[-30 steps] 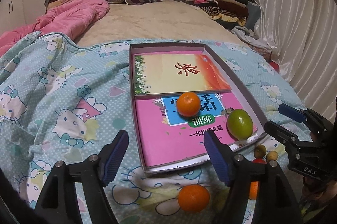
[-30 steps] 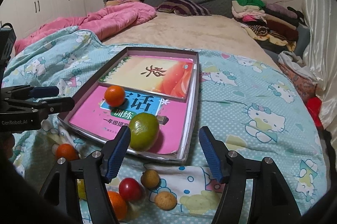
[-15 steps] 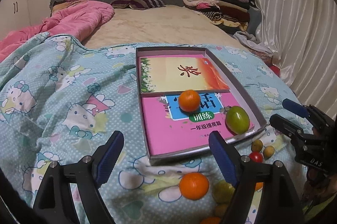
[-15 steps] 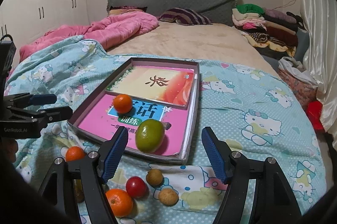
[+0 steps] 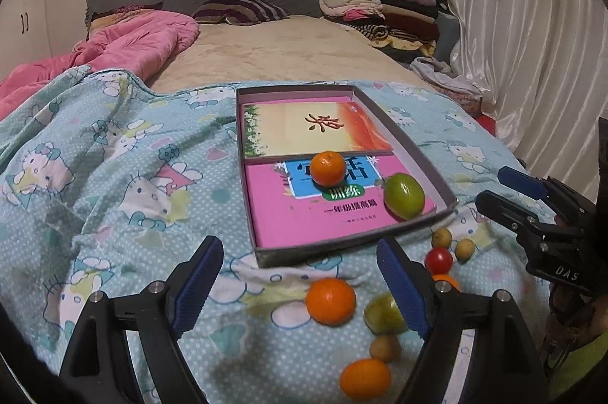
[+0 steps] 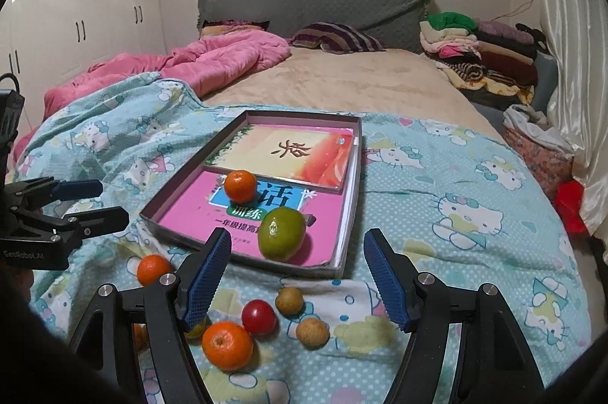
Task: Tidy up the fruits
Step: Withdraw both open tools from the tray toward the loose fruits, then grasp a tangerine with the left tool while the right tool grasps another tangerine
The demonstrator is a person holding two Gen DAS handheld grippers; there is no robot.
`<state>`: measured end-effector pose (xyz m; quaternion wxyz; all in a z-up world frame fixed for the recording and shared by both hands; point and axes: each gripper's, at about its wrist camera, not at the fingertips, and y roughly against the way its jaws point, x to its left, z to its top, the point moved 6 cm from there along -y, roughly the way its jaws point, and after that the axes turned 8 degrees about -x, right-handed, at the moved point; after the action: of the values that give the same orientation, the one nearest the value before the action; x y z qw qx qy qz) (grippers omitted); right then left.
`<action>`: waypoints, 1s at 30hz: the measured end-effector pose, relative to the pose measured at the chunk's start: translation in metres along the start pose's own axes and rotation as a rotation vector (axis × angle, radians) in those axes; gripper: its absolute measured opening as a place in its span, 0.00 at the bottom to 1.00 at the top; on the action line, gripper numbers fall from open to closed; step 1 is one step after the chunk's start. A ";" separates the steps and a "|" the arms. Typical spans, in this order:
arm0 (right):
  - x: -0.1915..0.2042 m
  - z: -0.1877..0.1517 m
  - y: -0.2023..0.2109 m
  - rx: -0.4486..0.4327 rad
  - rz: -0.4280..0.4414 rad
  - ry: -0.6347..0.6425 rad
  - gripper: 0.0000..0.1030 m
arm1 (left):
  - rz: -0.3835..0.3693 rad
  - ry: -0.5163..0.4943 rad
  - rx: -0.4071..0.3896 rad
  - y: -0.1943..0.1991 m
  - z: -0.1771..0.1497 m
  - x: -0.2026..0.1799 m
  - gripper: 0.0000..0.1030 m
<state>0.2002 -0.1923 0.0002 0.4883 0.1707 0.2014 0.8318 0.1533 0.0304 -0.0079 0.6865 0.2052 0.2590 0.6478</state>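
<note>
A shallow grey box [image 5: 342, 242] lined with two books lies on the cat-print blanket. An orange [image 5: 328, 168] and a green fruit [image 5: 403, 196] rest inside it. Loose on the blanket before the box are an orange [image 5: 330, 301], a green fruit [image 5: 383, 314], a red tomato [image 5: 439, 259] and several small brown fruits. My left gripper [image 5: 302, 286] hovers open and empty above the loose orange. In the right wrist view, my right gripper [image 6: 298, 275] stands open and empty over the box's [image 6: 171, 233] near edge, just above the tomato [image 6: 258, 316] and an orange [image 6: 227, 345].
A pink quilt [image 6: 212, 62] is bunched at the back left. Folded clothes [image 6: 482, 51] are piled at the back right beside a white curtain [image 5: 532, 43]. A striped pillow [image 5: 243, 10] lies by the grey headboard. The other gripper [image 6: 110, 202] shows at the left edge.
Both grippers have drawn back from the box toward me, so more loose fruit shows in front of it. Both pairs of jaws stand a little wider. The fruit has not moved.
</note>
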 end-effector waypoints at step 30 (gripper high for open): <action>0.022 -0.040 0.012 0.069 0.038 -0.005 0.76 | -0.004 -0.039 0.069 0.010 -0.047 -0.017 0.85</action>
<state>0.1624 -0.1850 -0.0265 0.4667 0.1933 0.2255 0.8330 0.1154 0.0122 -0.0372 0.6852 0.2406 0.2682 0.6330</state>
